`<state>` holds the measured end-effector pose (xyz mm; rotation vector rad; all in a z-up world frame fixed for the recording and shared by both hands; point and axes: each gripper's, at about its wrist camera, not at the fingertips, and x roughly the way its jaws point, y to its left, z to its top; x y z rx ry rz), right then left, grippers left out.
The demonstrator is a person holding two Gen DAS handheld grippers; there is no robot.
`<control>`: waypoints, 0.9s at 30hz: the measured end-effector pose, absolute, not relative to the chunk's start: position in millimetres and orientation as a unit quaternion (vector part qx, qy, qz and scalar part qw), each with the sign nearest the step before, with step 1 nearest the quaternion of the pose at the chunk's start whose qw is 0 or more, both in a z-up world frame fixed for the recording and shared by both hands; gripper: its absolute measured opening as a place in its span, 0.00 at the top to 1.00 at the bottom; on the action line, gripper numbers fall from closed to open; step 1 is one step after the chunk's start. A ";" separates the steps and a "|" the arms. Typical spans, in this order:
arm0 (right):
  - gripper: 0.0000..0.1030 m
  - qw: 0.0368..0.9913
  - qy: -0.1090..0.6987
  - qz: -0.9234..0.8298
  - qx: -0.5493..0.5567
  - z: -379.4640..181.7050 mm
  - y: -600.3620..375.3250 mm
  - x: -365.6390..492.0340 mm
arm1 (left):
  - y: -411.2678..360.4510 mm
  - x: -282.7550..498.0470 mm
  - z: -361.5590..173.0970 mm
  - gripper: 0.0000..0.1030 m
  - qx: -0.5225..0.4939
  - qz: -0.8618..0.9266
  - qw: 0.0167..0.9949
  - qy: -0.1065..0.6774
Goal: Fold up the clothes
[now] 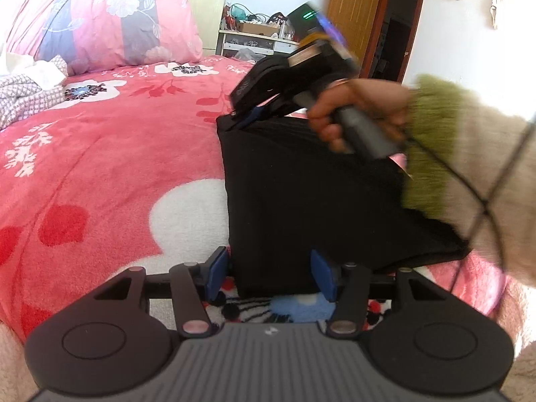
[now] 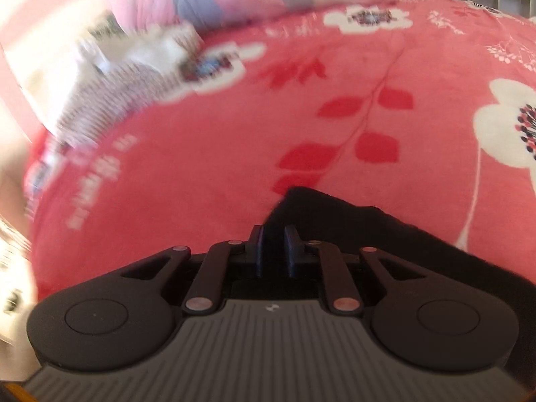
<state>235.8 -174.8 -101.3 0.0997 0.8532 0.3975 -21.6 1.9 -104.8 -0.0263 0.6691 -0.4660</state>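
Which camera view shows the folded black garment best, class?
The left wrist view: the black garment lies nearly whole on the pink floral blanket, its folded edges visible, with a claw at its near corner and far corner. The right wrist view shows only a dark corner past the right claw.

Folded garment (image 1: 301, 201) on bed (image 1: 117, 167); pillow (image 1: 100, 16) behind, w/ clothes pile (image 1: 23, 93) at far left.

Bright daylight, fisheye-bent edges, motion blur and white glare left in right-wrist view
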 end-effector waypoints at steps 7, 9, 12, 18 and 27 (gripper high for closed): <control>0.86 0.939 0.314 0.114 0.083 -40.5 -231.8 212.6 | 4.9 -20.5 -104.0 0.46 -0.021 -0.233 0.917 0.324; 0.86 0.934 0.323 0.128 0.079 -32.0 -248.4 186.5 | 6.6 -19.8 -104.6 0.45 -0.025 -0.236 0.916 0.325; 0.86 0.913 0.371 0.153 0.073 -52.6 -257.4 169.0 | 7.8 -18.9 -104.2 0.45 -0.028 -0.235 0.914 0.329; 0.91 0.914 0.390 0.062 0.092 -105.0 -299.2 197.7 | 6.6 -19.9 -102.2 0.45 -0.027 -0.229 0.913 0.335; 0.86 0.915 0.366 0.087 0.149 -76.6 -338.3 141.5 | 5.6 -19.0 -102.7 0.45 -0.023 -0.231 0.912 0.337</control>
